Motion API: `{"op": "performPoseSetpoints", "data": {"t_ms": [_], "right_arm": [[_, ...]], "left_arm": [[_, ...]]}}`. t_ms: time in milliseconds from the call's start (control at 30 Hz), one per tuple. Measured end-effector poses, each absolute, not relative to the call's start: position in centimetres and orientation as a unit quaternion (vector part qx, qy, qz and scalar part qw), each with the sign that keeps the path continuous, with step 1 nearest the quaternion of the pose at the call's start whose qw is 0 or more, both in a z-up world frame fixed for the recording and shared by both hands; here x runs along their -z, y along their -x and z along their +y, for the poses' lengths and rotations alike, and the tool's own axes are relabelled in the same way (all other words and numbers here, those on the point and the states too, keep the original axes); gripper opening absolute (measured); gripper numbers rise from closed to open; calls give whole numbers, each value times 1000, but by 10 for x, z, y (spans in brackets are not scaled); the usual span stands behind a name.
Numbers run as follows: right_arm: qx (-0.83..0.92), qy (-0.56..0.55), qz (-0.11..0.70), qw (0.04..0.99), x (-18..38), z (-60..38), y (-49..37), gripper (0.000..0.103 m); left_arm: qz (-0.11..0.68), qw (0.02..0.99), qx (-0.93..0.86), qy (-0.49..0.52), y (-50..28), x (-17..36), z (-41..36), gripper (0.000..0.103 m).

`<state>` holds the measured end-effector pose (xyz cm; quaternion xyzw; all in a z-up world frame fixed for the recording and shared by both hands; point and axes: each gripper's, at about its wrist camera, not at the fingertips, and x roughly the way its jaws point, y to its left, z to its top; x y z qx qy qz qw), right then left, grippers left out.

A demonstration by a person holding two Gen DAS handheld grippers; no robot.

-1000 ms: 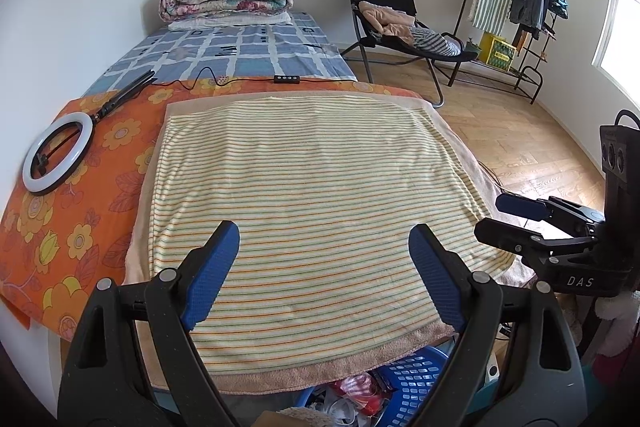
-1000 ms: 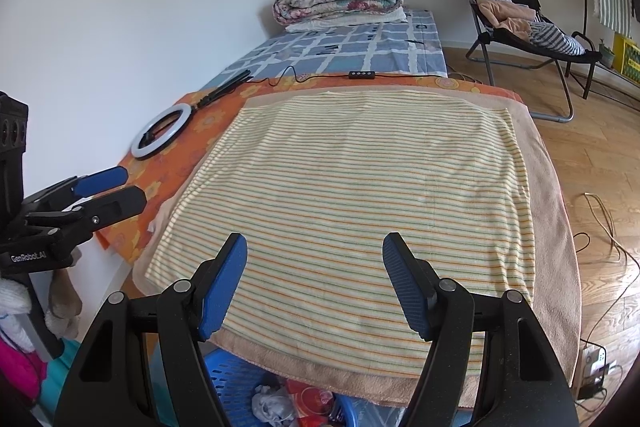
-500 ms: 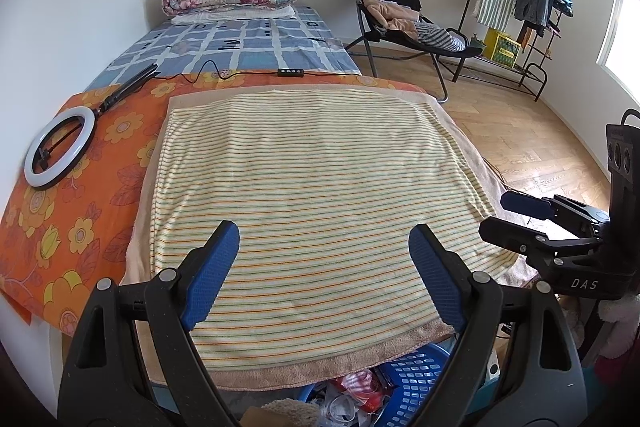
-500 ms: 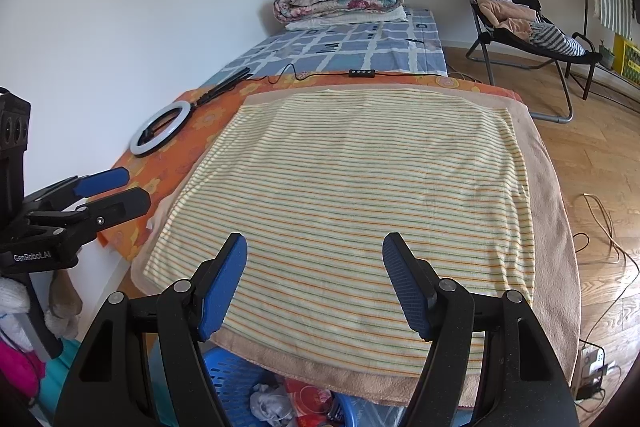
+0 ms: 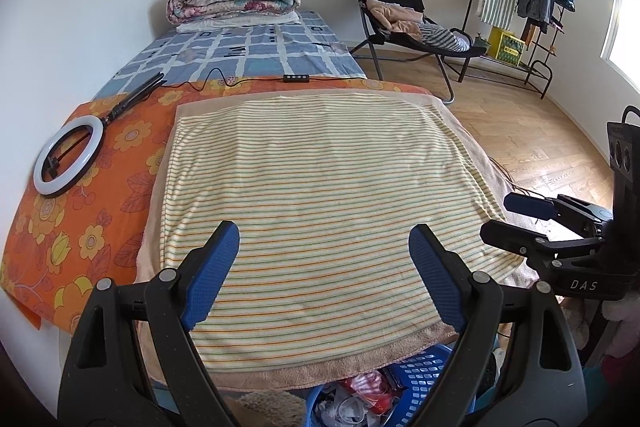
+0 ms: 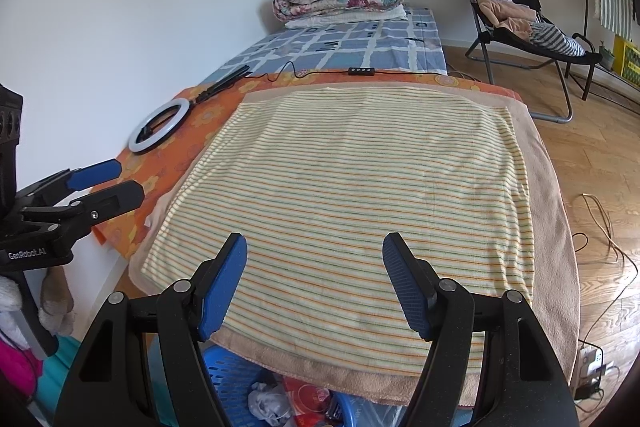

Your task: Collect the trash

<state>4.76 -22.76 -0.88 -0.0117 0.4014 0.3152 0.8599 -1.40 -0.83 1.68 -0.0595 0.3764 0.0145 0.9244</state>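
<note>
- Left wrist view: the left gripper [image 5: 322, 271] has its fingers [image 5: 212, 275] spread wide with nothing between them, just hanging over the near end of the striped towel [image 5: 320, 195] on the bed [image 5: 256, 47].
- Right wrist view tells the same story for the right gripper [image 6: 314, 281]: fingers [image 6: 222, 287] apart, a bit narrower than the left, nothing in them.
- The trash itself: as far as I can see, none of it is on the towel. What does show is crumpled white paper and a red wrapper sitting in the blue basket [image 5: 420, 371], which peeks out under the near edge of the towel, right at the bottom of both views. The trash [image 6: 276, 403] there is already inside the basket.
- So the key relation: the basket and its contents are below and behind the fingertips, tucked toward the person, while both grippers point forward and down over the bed. Nothing to grab lies ahead of the fingers.
- Which side is nearer? In the left view the basket sits under the right-hand finger, in the right view under the left-hand finger, so my read is that it's pretty much between the two, no clear winner.
- No long axis to line up with, since the stuff is just a crumpled heap.
- The ring light [image 5: 68, 155] off on the orange flowered sheet [image 5: 80, 227] and its cable don't look like trash to me.
- My guess: either the collecting is basically done, or whatever's left is out of shot. Can't tell which.
</note>
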Motion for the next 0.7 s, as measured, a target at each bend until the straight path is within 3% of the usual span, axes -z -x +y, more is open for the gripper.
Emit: {"op": "performPoseSetpoints", "data": {"t_ms": [700], "right_arm": [[-316,16,406,857,13,-229,-48,70]], "left_arm": [[373,926,-9,54,18,-21,-18,89]]}}
